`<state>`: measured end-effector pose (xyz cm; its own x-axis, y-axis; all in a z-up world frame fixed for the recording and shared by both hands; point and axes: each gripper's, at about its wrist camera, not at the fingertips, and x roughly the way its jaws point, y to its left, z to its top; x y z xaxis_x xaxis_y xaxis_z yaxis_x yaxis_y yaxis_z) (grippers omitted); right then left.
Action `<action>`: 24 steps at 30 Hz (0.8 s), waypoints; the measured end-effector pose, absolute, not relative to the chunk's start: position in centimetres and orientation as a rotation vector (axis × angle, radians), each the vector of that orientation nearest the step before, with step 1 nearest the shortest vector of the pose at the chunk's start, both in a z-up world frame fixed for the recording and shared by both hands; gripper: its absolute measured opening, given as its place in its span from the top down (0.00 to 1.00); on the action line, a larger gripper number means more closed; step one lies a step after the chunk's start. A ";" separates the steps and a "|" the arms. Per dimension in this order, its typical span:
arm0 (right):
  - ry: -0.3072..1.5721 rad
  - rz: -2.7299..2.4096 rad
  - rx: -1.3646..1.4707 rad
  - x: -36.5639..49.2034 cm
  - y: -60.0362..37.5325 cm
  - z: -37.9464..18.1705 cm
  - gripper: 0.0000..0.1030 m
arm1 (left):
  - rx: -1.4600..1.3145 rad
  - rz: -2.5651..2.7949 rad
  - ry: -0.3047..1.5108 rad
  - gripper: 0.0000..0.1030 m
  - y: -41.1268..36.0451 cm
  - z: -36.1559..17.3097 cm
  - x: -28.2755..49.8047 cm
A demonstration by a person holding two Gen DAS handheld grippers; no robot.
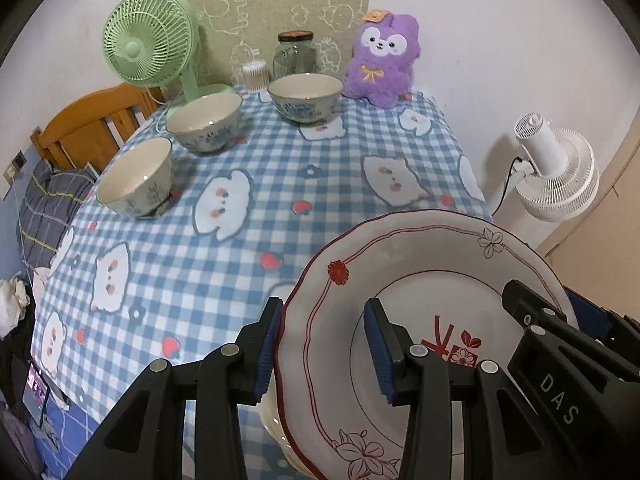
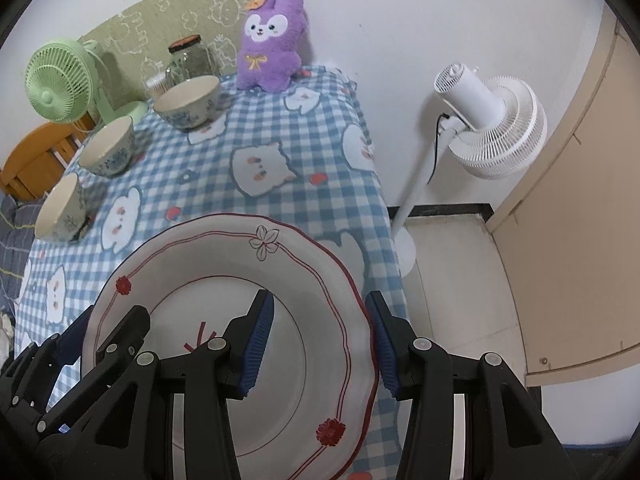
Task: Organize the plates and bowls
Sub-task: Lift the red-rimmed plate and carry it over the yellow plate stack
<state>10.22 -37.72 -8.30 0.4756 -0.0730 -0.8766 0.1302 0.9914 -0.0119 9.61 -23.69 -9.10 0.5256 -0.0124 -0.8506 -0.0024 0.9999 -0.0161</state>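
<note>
I am carrying the big white plate (image 1: 420,280) with both my tools. My left gripper (image 1: 324,344) pinches the plate's rim on one side, with one blue pad under the rim and one on top. My right gripper (image 2: 320,344) pinches the rim on the other side the same way. Both are clamped on the plate.

In the left view the plate sits low at about 5 o'clock, over the near right part of the checked tablecloth (image 1: 224,272). I think another plate (image 1: 276,420) peeks out just under it, but I cannot see it well.

The three bowls are far off. The near bowl (image 1: 136,178) is at 10 o'clock, the middle bowl (image 1: 204,120) at 11 o'clock, the far bowl (image 1: 306,96) at 12 o'clock.

To do this step well, I should keep both hands level with each other so the plate does not tip. I should move them together, slowly. I should lower the plate flat, right over the one below, and let go only when it rests. The table edge is close on the right, so I must stay away from it.
</note>
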 end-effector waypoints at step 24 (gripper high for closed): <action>1.180 -0.104 0.050 10.9 -37.9 -14.2 0.50 | 0.011 0.018 1.099 0.61 -24.5 -13.8 9.9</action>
